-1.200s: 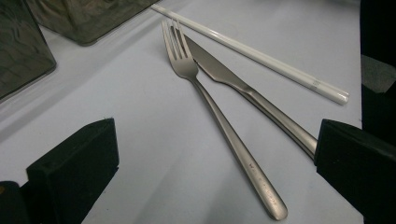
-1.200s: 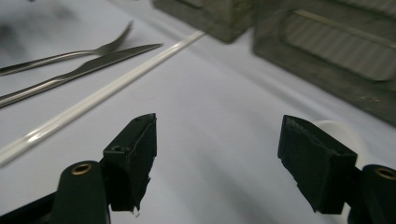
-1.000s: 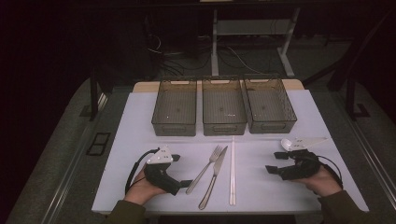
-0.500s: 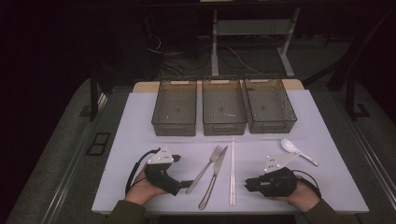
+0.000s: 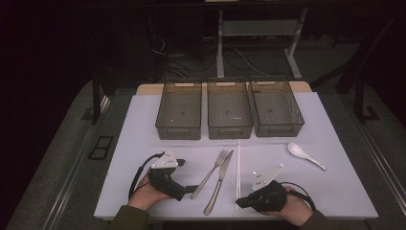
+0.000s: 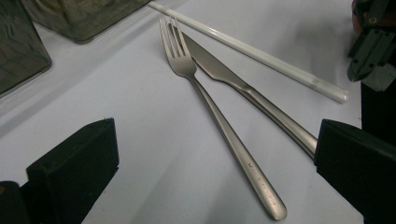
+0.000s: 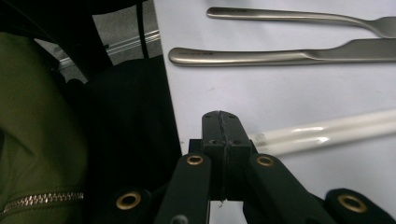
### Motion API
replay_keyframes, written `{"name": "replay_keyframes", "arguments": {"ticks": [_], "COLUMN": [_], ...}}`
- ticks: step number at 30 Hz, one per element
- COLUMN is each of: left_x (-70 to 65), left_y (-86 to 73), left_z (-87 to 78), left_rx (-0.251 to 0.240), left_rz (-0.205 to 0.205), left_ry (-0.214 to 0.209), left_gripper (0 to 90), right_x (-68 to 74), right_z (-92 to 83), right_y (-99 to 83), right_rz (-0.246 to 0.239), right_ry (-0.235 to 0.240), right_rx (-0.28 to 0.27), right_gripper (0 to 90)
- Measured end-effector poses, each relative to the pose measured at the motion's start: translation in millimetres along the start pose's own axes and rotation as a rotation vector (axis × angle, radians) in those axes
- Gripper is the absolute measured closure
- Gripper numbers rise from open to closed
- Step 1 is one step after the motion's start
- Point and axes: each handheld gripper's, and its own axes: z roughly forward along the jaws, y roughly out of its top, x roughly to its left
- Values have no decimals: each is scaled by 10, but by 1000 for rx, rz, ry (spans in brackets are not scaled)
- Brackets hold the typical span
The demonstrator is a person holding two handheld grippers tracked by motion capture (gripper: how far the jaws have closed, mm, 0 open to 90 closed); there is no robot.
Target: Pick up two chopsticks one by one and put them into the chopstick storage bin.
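Note:
A fork, a knife and a pair of white chopsticks lie side by side near the front of the white table. A white spoon lies to their right. My left gripper rests open just left of the fork handle. In its own view the fork and knife lie ahead of its wide jaws. My right gripper is at the near end of the chopsticks. Its jaws have just been closing and now press flat together with nothing between them, the chopsticks right beside them.
Three dark mesh bins stand in a row at the back of the table. The table's front edge runs just below both hands. A green jacket fills the left of the right gripper view.
My right gripper has moved from beside the spoon leftward and toward the front edge, to the chopsticks' near end, and its jaws have shut. The left gripper has stayed put.

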Motion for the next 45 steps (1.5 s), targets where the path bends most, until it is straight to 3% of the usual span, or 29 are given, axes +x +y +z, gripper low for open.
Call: {"name": "replay_keyframes", "arguments": {"ticks": [3, 6, 27, 31, 34, 35, 37, 44, 45], "left_x": [0, 0, 2, 5, 6, 6, 1, 3, 3], "left_y": [0, 1, -1, -2, -2, -2, -3, -3, -3], "left_z": [-1, -1, -4, -6, -8, -8, -8, -10, -10], "left_rx": [0, 0, -1, 1, -1, -1, -1, -1, -1], "left_rz": [-1, -1, -2, -1, -1, -1, -3, -5, -4], "left_ry": [0, -1, -2, -2, -1, -1, -1, 1, 1], "left_gripper": [0, 0, 0, 0, 0, 0, 0, 0, 0], "right_x": [-3, 10, -20, -28, -26, -41, -86, -91, -85], "right_z": [72, 108, 46, -7, -90, -151, -207, -215, -194], "right_y": [8, 11, -84, -93, -86, -83, -88, -88, -82], "right_rz": [-47, -65, -86, -78, -43, 7, 38, 49, 51], "right_ry": [-7, -6, -59, -64, -80, -100, -134, -183, -201], "right_rx": [30, 49, 112, 93, 63, 28, 6, 6, 12], "right_gripper": [897, 897, 897, 896, 856, 809, 748, 660, 612]}}
